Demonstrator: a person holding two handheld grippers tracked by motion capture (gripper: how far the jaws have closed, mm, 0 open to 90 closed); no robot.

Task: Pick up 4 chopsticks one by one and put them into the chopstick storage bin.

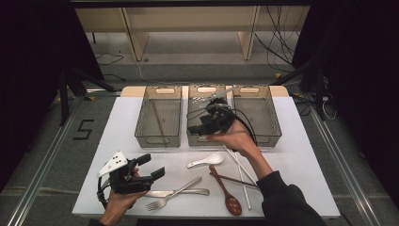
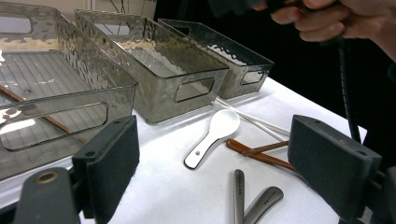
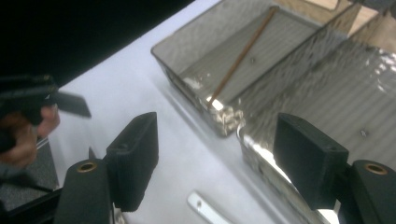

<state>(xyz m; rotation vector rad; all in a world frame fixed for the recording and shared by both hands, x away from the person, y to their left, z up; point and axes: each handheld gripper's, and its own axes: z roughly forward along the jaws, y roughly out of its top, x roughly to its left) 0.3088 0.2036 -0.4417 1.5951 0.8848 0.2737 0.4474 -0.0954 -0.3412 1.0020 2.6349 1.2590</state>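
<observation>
white spoon (image 1: 206,160) is lying on white table (image 1: 301,165) | wooden spoon (image 1: 227,194) is lying just right of the white spoon, nearer the front edge | white chopsticks (image 1: 242,175) are lying right of it | left bin (image 1: 157,140) is standing behind it to the left, holding a brown chopstick (image 1: 159,123) | right bin (image 1: 275,117) is standing behind it to the right

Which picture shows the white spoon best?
The left gripper view: the white spoon lies whole and close between its jaws. The high view shows it small on the table. The right gripper view catches what seems its handle tip.
</observation>
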